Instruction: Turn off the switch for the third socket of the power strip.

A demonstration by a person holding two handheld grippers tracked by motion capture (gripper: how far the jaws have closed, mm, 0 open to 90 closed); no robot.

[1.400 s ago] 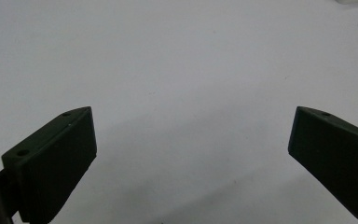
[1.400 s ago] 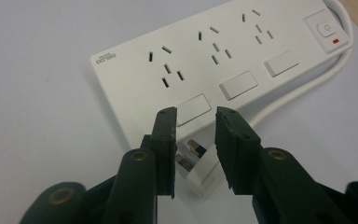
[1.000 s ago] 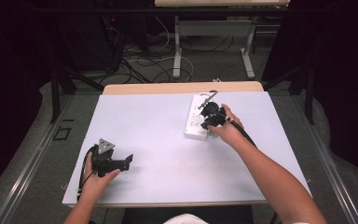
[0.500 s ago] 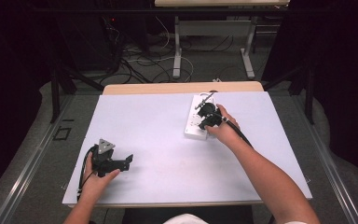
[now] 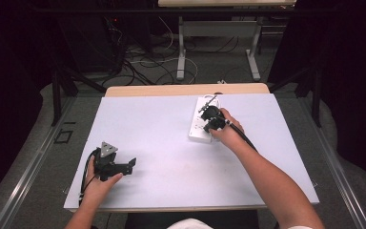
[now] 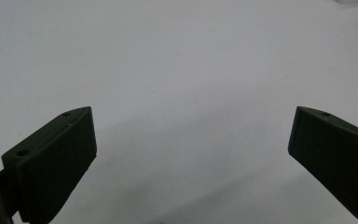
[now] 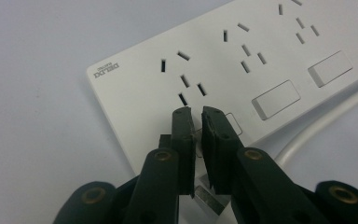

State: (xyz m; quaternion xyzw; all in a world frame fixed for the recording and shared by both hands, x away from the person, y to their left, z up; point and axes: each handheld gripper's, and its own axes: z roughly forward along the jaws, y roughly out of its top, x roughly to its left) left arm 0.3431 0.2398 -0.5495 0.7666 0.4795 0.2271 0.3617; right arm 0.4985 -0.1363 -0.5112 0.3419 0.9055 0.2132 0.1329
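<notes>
A white power strip (image 5: 199, 132) lies on the table's far right part. In the right gripper view the power strip (image 7: 242, 46) shows several sockets and rocker switches (image 7: 276, 99). My right gripper (image 5: 208, 121) hangs over it. Its jaws have just been closing and now stand almost together, tips (image 7: 195, 114) just above the switch nearest the logo end, with nothing showing between them. My left gripper (image 5: 132, 164) rests near the front left edge, held by a hand. Its jaws (image 6: 191, 154) stand wide open over bare table.
The table top (image 5: 171, 157) is a plain white sheet. A white cable (image 7: 326, 123) runs along the strip's side. Beyond the table's far edge are desk legs and loose cables on the floor (image 5: 152, 67).
The right hand has shifted slightly over the power strip and its gripper has drawn its jaws together. The left hand and gripper have stayed put.
</notes>
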